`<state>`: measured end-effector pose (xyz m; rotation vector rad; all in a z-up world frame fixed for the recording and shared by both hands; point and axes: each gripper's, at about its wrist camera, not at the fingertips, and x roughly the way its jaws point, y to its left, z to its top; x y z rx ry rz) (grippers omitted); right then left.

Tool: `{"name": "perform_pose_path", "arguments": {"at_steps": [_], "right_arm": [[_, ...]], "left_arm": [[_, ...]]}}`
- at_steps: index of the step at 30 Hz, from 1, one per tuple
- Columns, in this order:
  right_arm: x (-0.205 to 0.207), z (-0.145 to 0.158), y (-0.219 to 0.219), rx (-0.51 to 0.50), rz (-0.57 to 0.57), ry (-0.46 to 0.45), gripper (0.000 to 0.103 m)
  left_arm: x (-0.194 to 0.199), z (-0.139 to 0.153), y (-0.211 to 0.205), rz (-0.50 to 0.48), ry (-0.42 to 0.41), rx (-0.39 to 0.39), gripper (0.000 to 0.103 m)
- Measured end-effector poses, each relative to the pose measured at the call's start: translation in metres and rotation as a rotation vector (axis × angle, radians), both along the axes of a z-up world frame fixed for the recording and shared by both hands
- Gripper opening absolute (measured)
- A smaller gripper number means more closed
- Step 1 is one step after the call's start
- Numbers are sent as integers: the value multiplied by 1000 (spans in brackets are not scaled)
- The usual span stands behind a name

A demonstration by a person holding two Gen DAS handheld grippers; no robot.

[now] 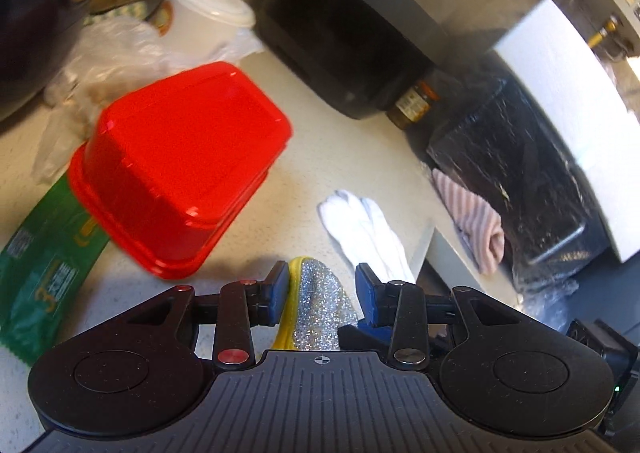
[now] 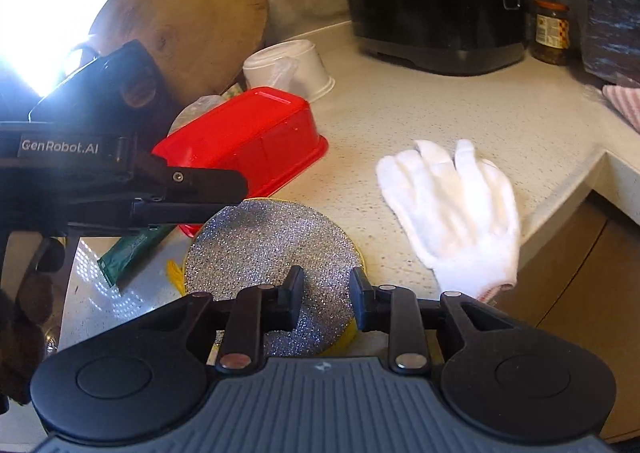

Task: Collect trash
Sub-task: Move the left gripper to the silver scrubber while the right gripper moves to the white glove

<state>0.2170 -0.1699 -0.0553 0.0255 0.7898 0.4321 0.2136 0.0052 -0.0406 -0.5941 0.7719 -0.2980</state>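
Lying between both parted tools' pads — left tool (image 1: 322, 285), right tool (image 2: 326, 293) — glittery scouring pad (image 2: 276, 249), ungripped.

One marking is fully legible: "GenRobot.AI", in pale lettering on the black body of the left gripper (image 2: 188, 189), seen in the right wrist view.

The green wrapper (image 1: 44, 273) carries a yellow figure "3" followed by yellow characters too blurred to read, plus a pale printed code panel, also unreadable.

The glass jar (image 2: 552, 33) bears a yellow and red label; its print cannot be resolved in either view.

A small crosshair sign is moulded on the ribbed grey housing of the gripper body in the left wrist view.
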Motion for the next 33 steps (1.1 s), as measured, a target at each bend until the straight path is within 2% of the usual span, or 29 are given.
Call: {"name": "perform_pose_path", "arguments": {"at_steps": [5,8,14,18,21,23,29,33], "right_arm": [[2,0,-4,15,-6,7,26],[-1,4,-7,-3,-5,-7,26],[-13,26,-29,-49,-99,-120,26],[-11,15,-35,-61,-107,-53,26],[-16,4,-29,-59,-89,-20,26],[-21,4,-23,-59,-69,-23,26],[-28,10,-24,-65,-69,-46,26],[-31,15,-35,-36,-103,-45,26]], "left_arm": [[2,-21,1,23,66,26,43],[2,-24,4,37,72,14,39],[0,-20,5,32,59,32,38],[0,-21,3,39,65,44,38],[-3,-17,4,51,48,95,38],[-4,-14,5,52,45,129,38],[1,-22,1,22,79,144,38],[4,-25,-16,-55,86,131,38]]}}
